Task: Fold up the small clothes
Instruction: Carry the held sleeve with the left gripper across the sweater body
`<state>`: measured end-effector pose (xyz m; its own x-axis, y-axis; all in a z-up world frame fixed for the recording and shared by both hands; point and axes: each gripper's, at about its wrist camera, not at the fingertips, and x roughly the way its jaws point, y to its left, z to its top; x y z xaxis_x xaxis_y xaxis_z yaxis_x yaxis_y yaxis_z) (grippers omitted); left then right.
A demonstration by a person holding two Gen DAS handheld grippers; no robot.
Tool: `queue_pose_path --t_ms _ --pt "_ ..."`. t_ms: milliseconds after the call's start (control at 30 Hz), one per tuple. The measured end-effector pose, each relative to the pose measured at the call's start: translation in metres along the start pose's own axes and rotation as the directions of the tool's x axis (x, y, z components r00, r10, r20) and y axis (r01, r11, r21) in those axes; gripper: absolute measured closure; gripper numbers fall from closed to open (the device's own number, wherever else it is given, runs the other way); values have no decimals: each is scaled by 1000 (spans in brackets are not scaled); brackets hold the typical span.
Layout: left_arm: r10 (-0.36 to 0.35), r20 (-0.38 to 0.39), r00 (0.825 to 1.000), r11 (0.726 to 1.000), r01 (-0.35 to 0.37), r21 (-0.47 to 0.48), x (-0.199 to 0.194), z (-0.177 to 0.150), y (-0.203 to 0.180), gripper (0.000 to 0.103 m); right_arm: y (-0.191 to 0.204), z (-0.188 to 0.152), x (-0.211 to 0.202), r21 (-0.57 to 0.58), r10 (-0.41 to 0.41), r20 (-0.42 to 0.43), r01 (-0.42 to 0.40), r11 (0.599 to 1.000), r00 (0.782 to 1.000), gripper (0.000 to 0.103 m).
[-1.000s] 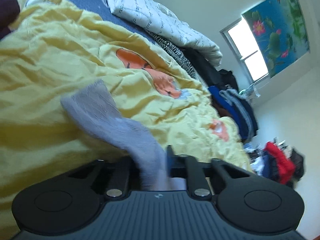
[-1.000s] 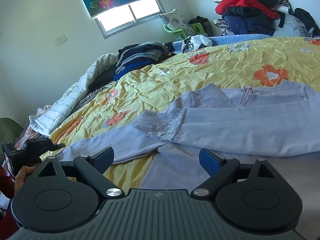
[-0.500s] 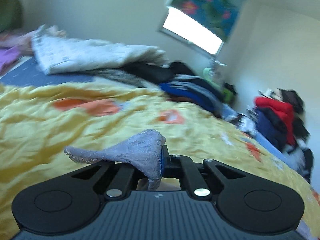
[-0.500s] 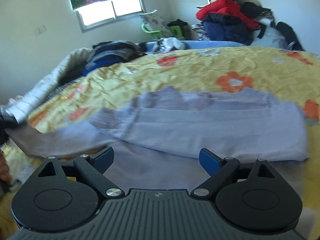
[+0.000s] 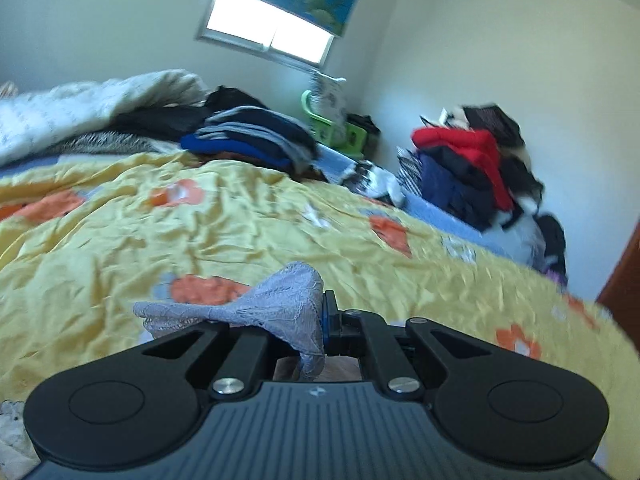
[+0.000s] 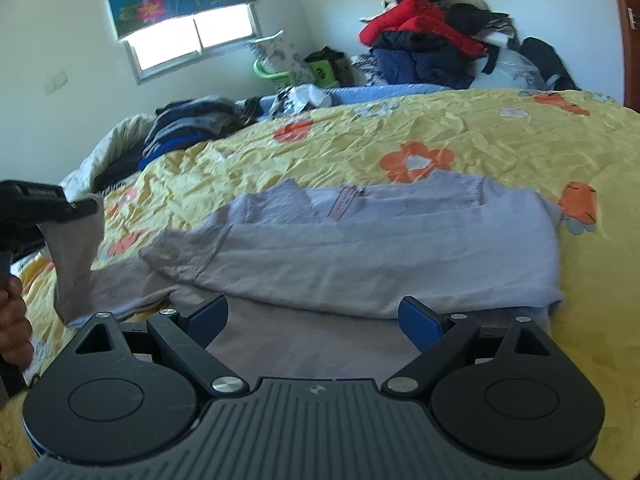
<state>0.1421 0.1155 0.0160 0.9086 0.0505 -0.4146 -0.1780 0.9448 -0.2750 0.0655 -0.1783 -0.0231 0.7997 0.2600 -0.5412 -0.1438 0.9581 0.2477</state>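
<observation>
Left gripper (image 5: 320, 320) has lifted lace sleeve cuff (image 5: 276, 304) higher, clamped | right gripper (image 6: 314, 316) wide, empty | pale lilac cotton top (image 6: 400, 248) half-folded, sleeve pending

left wrist: low over yellow bedspread (image 5: 120, 240), facing window (image 5: 268, 36) | right wrist: same, nearer | shared: bedspread, window, clothes pile (image 5: 472, 168)
</observation>
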Motion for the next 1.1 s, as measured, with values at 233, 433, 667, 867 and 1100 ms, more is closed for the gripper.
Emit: queue_pose_path --t_ms 233,433,667,867,1100 --pt "-2 -79 997 982 17 190 19 -18 -57 99 -18 0 -8 26 -19 10 18 999 1000 9" --pt "-19 -103 994 965 46 258 26 -27 -89 99 -33 -2 -15 49 -43 20 42 998 999 9" --pt "-75 -111 991 944 107 313 27 -30 -131 99 -53 -5 -26 82 -89 37 86 993 995 9" --pt "-145 -128 981 924 180 337 26 -37 -172 99 -72 -5 -33 114 -127 51 120 986 991 10" --pt "-215 -172 961 893 265 363 26 -49 -213 99 -83 -9 -40 123 -158 48 151 981 986 9"
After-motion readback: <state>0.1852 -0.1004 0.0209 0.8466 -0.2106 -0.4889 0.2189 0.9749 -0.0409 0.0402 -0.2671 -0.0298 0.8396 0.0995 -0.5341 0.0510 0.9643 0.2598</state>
